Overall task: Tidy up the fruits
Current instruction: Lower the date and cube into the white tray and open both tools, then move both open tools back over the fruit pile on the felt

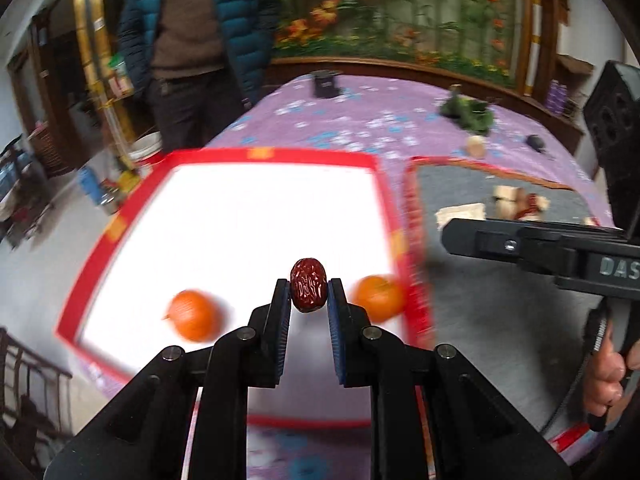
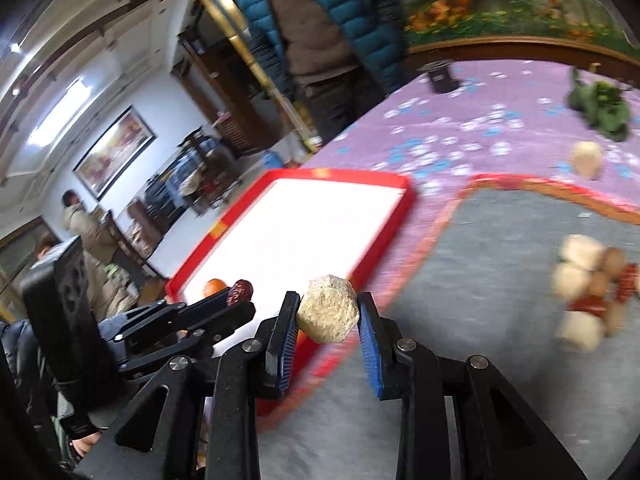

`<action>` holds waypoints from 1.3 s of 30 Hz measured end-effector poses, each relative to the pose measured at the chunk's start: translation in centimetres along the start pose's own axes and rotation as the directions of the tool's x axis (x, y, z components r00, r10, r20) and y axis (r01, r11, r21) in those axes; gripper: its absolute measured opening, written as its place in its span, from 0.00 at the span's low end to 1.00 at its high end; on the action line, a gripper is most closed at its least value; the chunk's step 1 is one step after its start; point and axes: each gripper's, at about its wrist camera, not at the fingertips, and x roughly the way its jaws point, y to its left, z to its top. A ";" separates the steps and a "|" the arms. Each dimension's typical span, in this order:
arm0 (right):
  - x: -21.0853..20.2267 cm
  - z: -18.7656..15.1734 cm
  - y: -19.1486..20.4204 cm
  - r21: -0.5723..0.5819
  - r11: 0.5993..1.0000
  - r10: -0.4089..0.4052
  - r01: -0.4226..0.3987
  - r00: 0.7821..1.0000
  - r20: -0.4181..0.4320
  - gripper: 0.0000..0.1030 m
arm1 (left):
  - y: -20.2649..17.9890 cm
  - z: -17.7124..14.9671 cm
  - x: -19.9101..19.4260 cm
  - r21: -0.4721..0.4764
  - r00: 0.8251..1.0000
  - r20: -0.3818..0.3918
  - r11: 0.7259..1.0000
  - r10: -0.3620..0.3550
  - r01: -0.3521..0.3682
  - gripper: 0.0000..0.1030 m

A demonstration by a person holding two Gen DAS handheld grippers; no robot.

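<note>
Two oranges, one clamped date, one pale ball

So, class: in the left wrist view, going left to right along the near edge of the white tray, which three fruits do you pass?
First orange → red date, pinched between the left gripper's fingers → second orange, against the tray's red rim.

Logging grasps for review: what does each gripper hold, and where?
Left gripper: wrinkled dark-red date, pinched at its sides. Right gripper: pale beige faceted lump, clamped across its sides.
</note>
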 end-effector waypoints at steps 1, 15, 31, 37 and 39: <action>0.5 -0.1 0.4 -0.008 1.000 0.005 -0.005 1.000 -0.007 0.28 | 0.5 -0.3 0.2 -0.006 1.000 -0.009 1.000 0.012 -0.012 0.15; 2.4 -1.3 2.8 -0.077 0.996 0.039 -0.038 0.999 0.015 0.67 | 2.3 -1.2 0.6 -0.039 0.991 -0.021 0.991 0.129 -0.129 0.59; 0.1 -0.1 -1.8 0.085 0.996 0.000 -0.005 0.998 0.068 0.67 | -2.6 0.3 -2.0 0.046 0.996 0.045 0.995 0.083 -0.085 0.62; -4.3 -0.7 -3.3 0.116 0.993 -0.035 0.022 0.994 0.107 0.67 | -5.4 0.5 -2.2 0.107 0.999 0.033 0.994 0.026 -0.029 0.62; -6.6 -0.9 -4.4 0.134 0.990 -0.060 0.042 0.989 0.135 0.67 | -6.0 0.6 -2.5 0.121 0.999 0.037 0.993 0.011 -0.016 0.62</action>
